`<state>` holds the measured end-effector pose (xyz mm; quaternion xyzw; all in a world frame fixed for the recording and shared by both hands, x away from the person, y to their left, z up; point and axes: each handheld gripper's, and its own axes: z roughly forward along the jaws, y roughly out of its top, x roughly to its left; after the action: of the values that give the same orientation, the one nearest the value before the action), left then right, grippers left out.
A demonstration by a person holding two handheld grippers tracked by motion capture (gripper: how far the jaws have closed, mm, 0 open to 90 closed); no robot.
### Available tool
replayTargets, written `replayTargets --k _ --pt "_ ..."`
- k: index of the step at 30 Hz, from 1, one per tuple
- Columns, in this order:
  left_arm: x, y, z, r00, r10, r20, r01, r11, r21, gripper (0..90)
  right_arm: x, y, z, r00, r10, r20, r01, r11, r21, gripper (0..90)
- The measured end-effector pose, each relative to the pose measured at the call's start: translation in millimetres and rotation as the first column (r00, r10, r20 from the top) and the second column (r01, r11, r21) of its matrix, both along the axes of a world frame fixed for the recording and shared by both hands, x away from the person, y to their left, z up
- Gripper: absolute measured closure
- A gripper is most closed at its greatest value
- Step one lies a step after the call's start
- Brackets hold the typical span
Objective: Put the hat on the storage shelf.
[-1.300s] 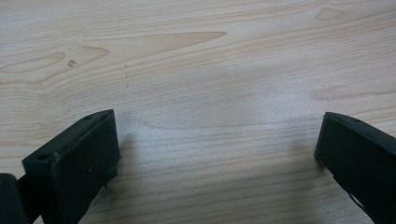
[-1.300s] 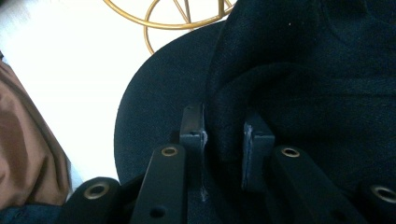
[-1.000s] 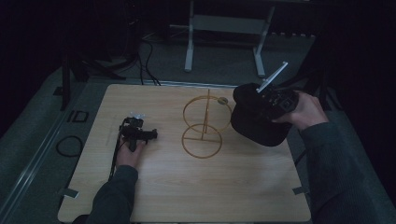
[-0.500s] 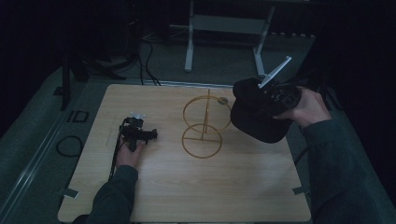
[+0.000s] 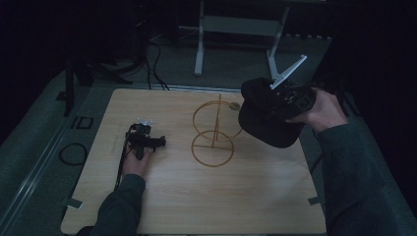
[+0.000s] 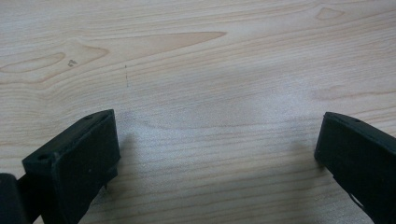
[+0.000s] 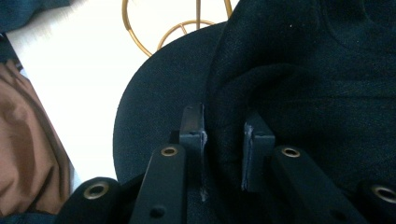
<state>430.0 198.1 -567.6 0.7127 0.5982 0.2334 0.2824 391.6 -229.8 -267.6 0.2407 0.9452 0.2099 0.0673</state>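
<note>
Both right gripper [image 7: 224,154] fingers [image 7: 192,135] pinch black cap [image 7: 299,70]; left gripper [image 6: 219,154] wide.

Dim overhead view, brighter close-ups

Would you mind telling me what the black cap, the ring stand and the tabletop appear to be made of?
Cap: matte woven fabric, likely cotton twill; fine weave and stitched seams show in the right gripper view.
Stand: thin golden rings and rod, probably brass-finished metal wire.
Tabletop: pale wood or wood-look laminate; grain lines and knots, smooth satin surface.
</note>
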Motion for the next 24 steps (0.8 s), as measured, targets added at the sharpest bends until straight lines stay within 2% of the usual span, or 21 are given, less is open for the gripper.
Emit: replayTargets --k 18,24 --pt "0.0 0.0 0.0 1.0000 0.000 0.000 0.000 1.0000 0.000 0.0 -1.9 11.6 9.9 0.9990 0.033 0.030 -0.033 0.999 0.004 74.9" --pt "0.0 0.0 0.0 1.0000 0.000 0.000 0.000 1.0000 0.000 0.0 -2.7 16.3 13.3 0.9979 0.050 0.041 -0.052 0.998 0.035 74.8"
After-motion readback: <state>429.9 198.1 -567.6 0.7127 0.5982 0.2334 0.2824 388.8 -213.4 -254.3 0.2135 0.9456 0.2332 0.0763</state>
